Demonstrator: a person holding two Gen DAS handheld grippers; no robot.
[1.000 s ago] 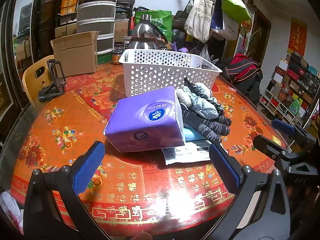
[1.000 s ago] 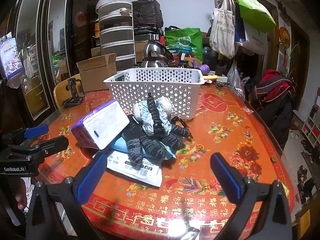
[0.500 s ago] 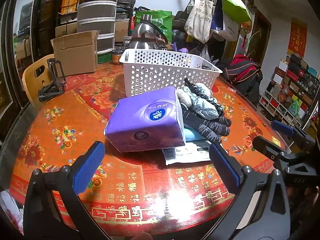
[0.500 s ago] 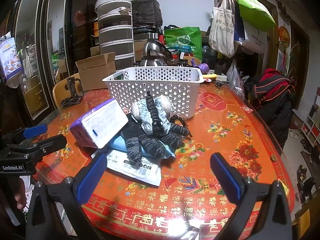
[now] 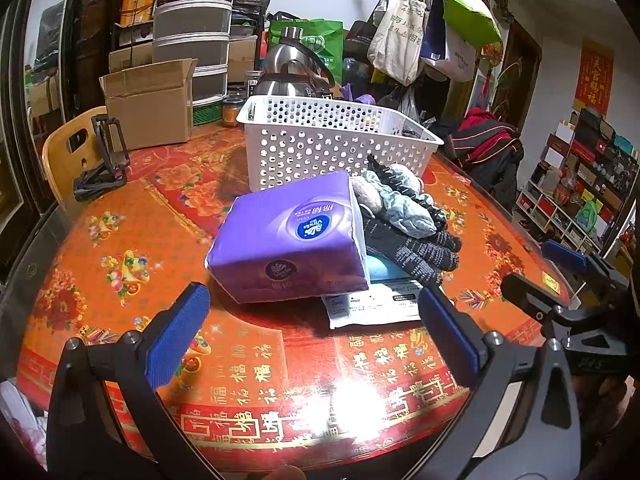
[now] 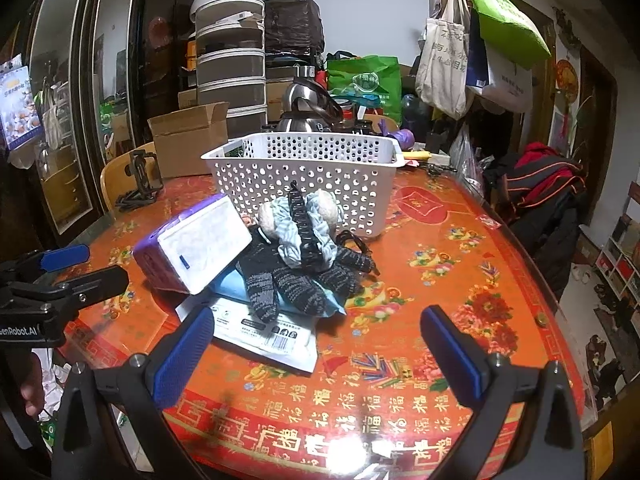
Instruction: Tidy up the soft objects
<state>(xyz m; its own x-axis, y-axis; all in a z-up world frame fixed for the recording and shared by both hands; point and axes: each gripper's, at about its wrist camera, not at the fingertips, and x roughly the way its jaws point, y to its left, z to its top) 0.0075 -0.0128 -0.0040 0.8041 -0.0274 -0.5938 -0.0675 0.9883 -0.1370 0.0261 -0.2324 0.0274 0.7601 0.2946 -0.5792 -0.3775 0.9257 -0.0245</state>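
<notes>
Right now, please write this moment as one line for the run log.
left tongs: open, empty | right tongs: open, empty | tissue pack, gloves: on table, in front of basket | nothing moved yet

The bench (image 6: 440,264) in the middle of the frame is orange-red with flowers and gold characters. The tissue pack (image 5: 288,244) is purple with a blue round logo. The basket (image 6: 320,176) is white with holes; the gloves (image 6: 296,280) are dark speckled grey; the scrunchie (image 6: 288,236) is pale blue.

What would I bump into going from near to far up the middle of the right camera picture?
White paper packet → dark knit gloves → light blue scrunchie → white basket → steel kettle → green bag.
</notes>
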